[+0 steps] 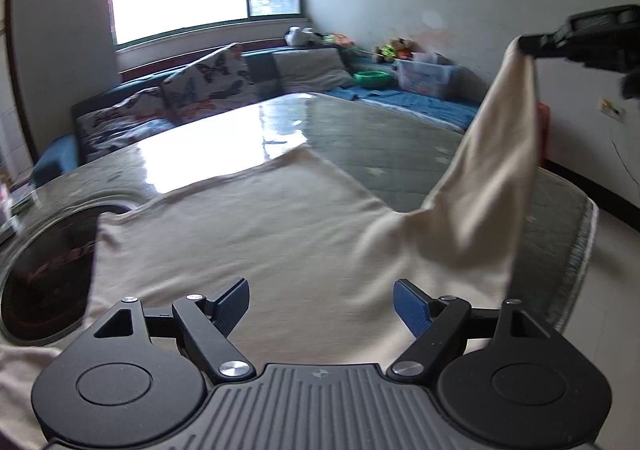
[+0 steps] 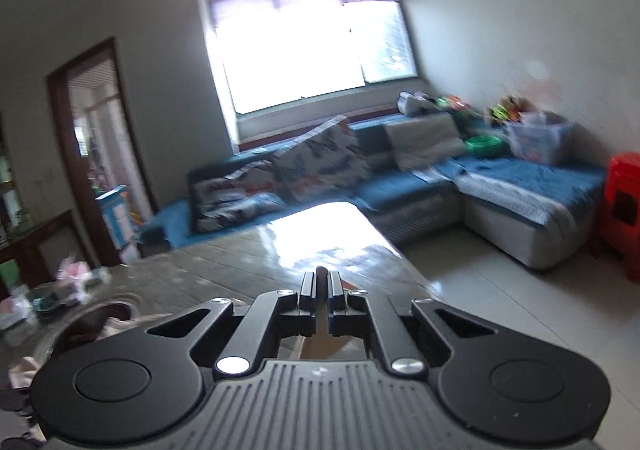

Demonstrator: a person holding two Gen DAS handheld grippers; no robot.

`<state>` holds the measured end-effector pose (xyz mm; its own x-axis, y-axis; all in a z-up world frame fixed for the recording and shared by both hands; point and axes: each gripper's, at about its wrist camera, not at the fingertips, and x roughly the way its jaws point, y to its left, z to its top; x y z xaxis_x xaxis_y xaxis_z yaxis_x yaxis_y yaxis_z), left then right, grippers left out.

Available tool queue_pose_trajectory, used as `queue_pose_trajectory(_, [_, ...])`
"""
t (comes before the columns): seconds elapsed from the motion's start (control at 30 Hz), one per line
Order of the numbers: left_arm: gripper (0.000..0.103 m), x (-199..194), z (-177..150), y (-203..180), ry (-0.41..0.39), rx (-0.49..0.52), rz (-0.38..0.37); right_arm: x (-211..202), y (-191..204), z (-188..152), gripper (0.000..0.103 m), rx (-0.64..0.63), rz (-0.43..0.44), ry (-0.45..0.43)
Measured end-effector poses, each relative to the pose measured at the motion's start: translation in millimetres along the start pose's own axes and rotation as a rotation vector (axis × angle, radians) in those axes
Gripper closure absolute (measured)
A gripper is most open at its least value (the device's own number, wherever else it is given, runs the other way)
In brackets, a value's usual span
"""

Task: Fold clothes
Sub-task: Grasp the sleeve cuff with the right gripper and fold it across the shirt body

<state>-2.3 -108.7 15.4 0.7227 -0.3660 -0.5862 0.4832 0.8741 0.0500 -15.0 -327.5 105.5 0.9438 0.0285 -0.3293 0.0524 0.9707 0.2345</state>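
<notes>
- Setting: home living room.
- Blue sofa (image 2: 400, 185) with patterned cushions (image 2: 320, 161), centre frame.
- Window (image 2: 308, 49) with blind, upper centre.
- Toys (image 1: 392, 49) and storage box (image 1: 426, 77), right.
- Doorway (image 2: 96, 145), left.

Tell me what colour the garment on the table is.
Plain cream, no visible print; the garment shows best in the left wrist view, one corner lifted by the right tool.

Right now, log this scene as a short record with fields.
garment: cream shirt, body spread flat on the table
lifted part: one sleeve raised off the table
right gripper: shut on the sleeve's end
left gripper: open, above the shirt's near edge
background: blue sofa, window
</notes>
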Motion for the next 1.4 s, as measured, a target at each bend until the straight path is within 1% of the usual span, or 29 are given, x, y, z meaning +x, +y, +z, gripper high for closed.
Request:
queue_pose_trajectory(0.07, [0.021, -4, -3, 9, -0.004, -0.022, 0.017, -4, 15, 6, 0.099, -0.026, 0.038, -0.012])
queue_pose_trajectory(0.17, [0.021, -11, -7, 23, -0.010, -0.056, 0.043, -5, 48, 17, 0.099, -0.081, 0.121, -0.017])
queue_pose_trajectory(0.33, [0.021, -22, -14, 47, -0.021, -0.111, 0.087, 9, 107, 20, 0.099, -0.179, 0.252, 0.015])
queue_pose_trajectory(0.43, [0.021, -29, -20, 59, -0.025, -0.142, 0.110, 21, 146, 13, 0.099, -0.235, 0.327, 0.052])
queue_pose_trajectory(0.57, [0.020, -40, -32, 69, -0.031, -0.172, 0.136, 39, 194, -8, 0.099, -0.299, 0.412, 0.130])
queue_pose_trajectory(0.67, [0.020, -46, -38, 75, -0.032, -0.189, 0.149, 54, 218, -27, 0.098, -0.322, 0.451, 0.189])
queue_pose_trajectory(0.73, [0.020, -50, -40, 78, -0.031, -0.194, 0.159, 61, 232, -42, 0.092, -0.330, 0.477, 0.237])
queue_pose_trajectory(0.8, [0.020, -53, -42, 81, -0.034, -0.193, 0.169, 60, 232, -51, 0.091, -0.334, 0.489, 0.255])
queue_pose_trajectory(0.9, [0.020, -57, -40, 82, -0.048, -0.190, 0.170, 55, 222, -51, 0.088, -0.342, 0.464, 0.258])
queue_pose_trajectory(0.93, [0.020, -58, -39, 83, -0.054, -0.192, 0.165, 55, 217, -50, 0.083, -0.347, 0.448, 0.260])
queue_pose_trajectory(1.0, [0.019, -57, -37, 82, -0.062, -0.197, 0.152, 57, 205, -50, 0.077, -0.365, 0.402, 0.276])
queue_pose_trajectory(1.03, [0.017, -55, -36, 81, -0.063, -0.200, 0.142, 58, 195, -51, 0.073, -0.381, 0.373, 0.297])
queue_pose_trajectory(1.1, [0.017, -52, -33, 78, -0.070, -0.199, 0.114, 60, 182, -56, 0.069, -0.399, 0.338, 0.338])
queue_pose_trajectory(1.17, [0.017, -49, -30, 75, -0.076, -0.183, 0.104, 62, 167, -66, 0.069, -0.415, 0.304, 0.388])
queue_pose_trajectory(1.27, [0.018, -42, -28, 75, -0.074, -0.160, 0.094, 60, 152, -85, 0.069, -0.425, 0.279, 0.437])
queue_pose_trajectory(1.33, [0.020, -35, -26, 78, -0.061, -0.162, 0.093, 58, 145, -94, 0.067, -0.419, 0.279, 0.447])
queue_pose_trajectory(1.4, [0.021, -30, -25, 83, -0.052, -0.175, 0.069, 56, 140, -100, 0.063, -0.411, 0.283, 0.447])
